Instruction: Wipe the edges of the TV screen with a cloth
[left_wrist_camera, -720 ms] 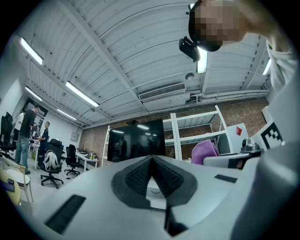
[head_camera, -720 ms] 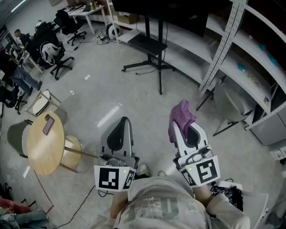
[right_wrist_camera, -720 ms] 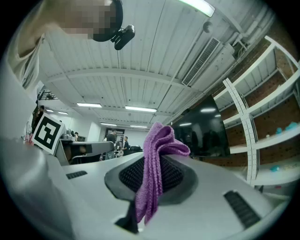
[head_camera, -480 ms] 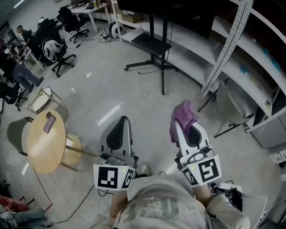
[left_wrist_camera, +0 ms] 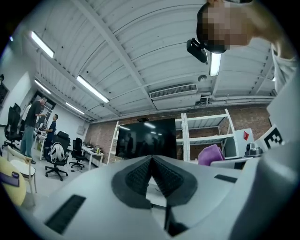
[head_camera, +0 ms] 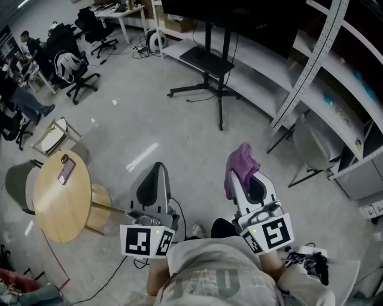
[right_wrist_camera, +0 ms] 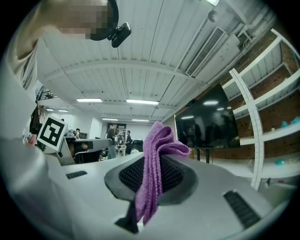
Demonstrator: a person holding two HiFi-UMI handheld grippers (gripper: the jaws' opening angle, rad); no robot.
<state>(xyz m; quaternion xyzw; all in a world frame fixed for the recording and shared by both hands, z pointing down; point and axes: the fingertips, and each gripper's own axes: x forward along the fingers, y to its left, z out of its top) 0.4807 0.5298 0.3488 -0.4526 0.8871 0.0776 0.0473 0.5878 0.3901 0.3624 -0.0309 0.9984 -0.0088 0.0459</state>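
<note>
A large black TV screen (head_camera: 239,15) stands on a black floor stand (head_camera: 206,60) at the top of the head view, well ahead of both grippers. It shows again as the TV screen (left_wrist_camera: 146,139) and the TV screen (right_wrist_camera: 207,125) in the gripper views. My right gripper (head_camera: 235,168) is shut on a purple cloth (head_camera: 239,167), and the cloth (right_wrist_camera: 154,168) hangs folded out between its jaws. My left gripper (head_camera: 157,168) is shut with nothing in it, its jaws pressed together.
White metal shelving (head_camera: 311,66) runs along the right behind the TV. A round wooden table (head_camera: 60,197) with a phone (head_camera: 64,170) stands at the left, a stool (head_camera: 99,200) beside it. Office chairs (head_camera: 69,72) and people sit far left. Cables lie near my feet.
The view has shifted toward the TV, which now shows more at the top. Both grippers sit slightly lower in the picture, still shut, the cloth still held.
</note>
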